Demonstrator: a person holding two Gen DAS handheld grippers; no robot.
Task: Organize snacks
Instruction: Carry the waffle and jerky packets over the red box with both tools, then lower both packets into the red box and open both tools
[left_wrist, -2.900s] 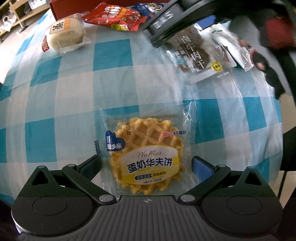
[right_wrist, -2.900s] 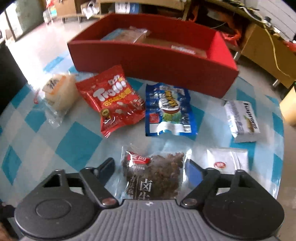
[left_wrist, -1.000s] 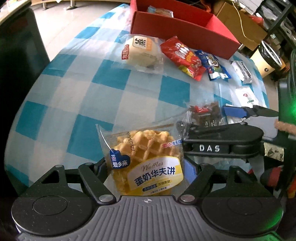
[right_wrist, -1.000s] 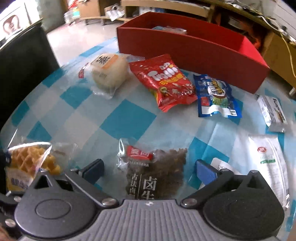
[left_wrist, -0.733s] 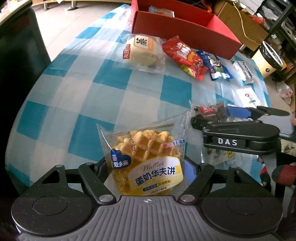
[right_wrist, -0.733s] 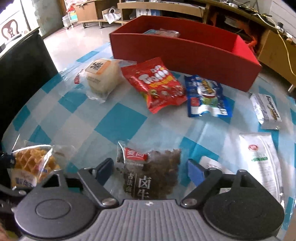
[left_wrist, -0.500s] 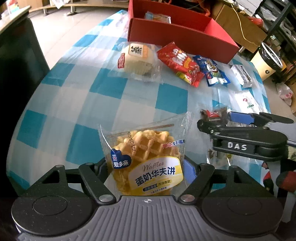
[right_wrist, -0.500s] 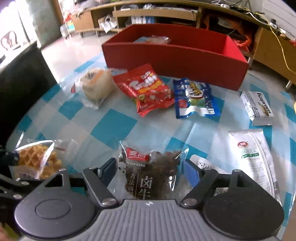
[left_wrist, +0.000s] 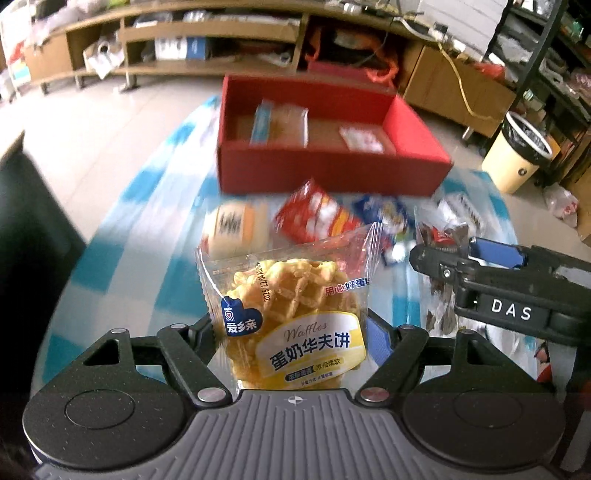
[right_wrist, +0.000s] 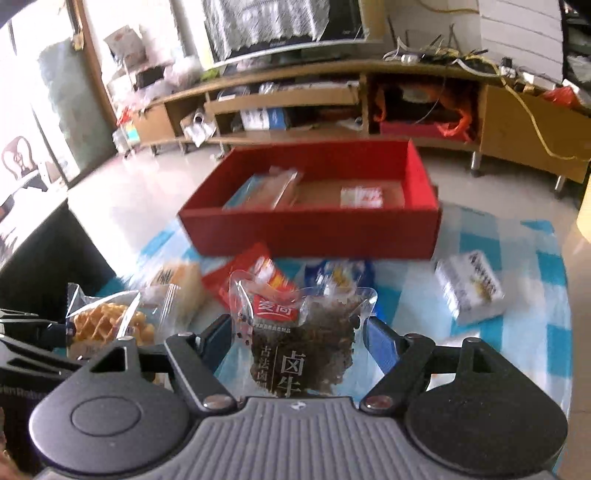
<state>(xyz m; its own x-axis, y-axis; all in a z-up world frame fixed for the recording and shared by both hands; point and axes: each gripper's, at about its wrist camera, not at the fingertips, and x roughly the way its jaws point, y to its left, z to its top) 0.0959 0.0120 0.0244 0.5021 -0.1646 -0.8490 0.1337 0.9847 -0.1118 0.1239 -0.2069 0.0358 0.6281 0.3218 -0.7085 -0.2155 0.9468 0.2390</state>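
Our left gripper (left_wrist: 291, 332) clamps the waffle packet (left_wrist: 291, 314), and our right gripper (right_wrist: 297, 339) clamps the beef jerky packet (right_wrist: 306, 339); both packets hang above the table's near edge. The red box (right_wrist: 314, 232) sits at the table's far edge.

"Waffles" on waffle pack (left_wrist: 295, 317); "DAS" on right hand-held gripper (left_wrist: 476, 258).

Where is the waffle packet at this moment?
The waffle packet is held in the left gripper, lifted above the table, in front of the red box.
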